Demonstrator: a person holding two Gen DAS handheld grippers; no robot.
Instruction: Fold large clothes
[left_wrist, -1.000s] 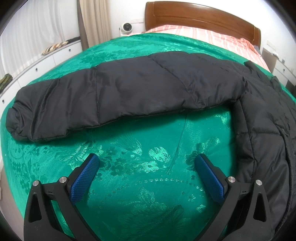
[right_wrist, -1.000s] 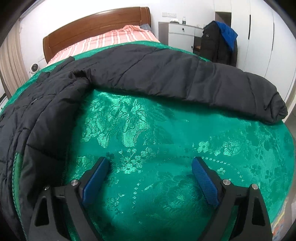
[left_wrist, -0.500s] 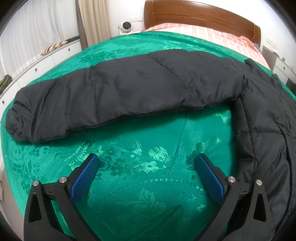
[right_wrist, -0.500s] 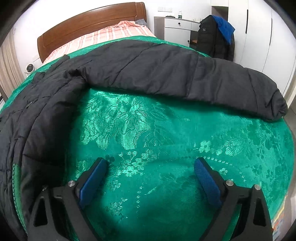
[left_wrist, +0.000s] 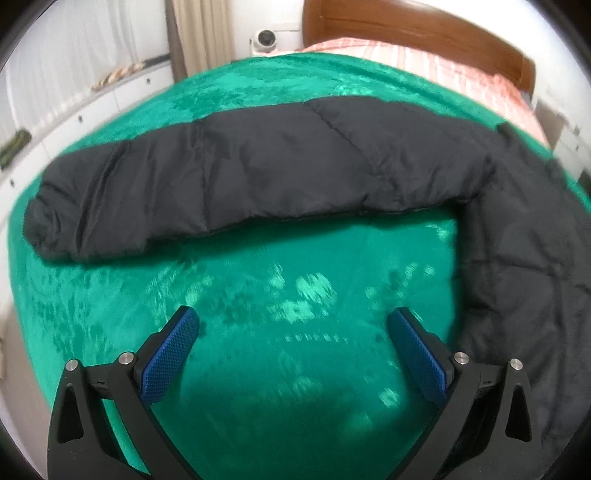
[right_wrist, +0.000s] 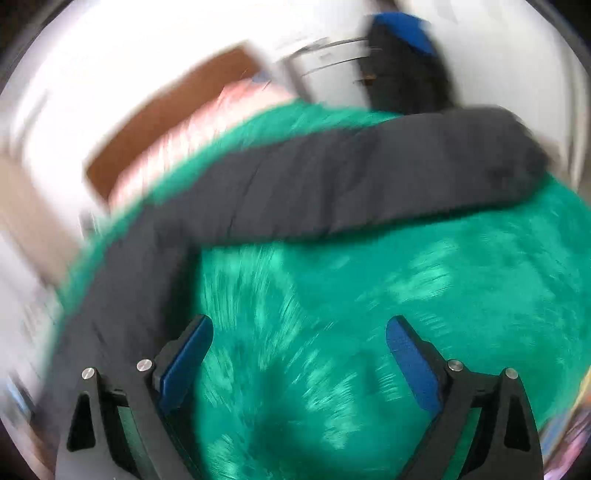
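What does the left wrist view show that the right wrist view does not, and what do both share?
Only the left wrist view shows the small white camera, the curtain and the white drawers. Only the right wrist view, heavily blurred, shows dark and blue clothing hanging behind the bed. Both show an open tool (left tool, right tool), the black jacket, green bedspread and wooden headboard.

Left tool and right tool agape, empty.

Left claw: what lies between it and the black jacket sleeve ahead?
Only bare green bedspread lies between the open left claw and the black jacket sleeve, as the left wrist view shows.
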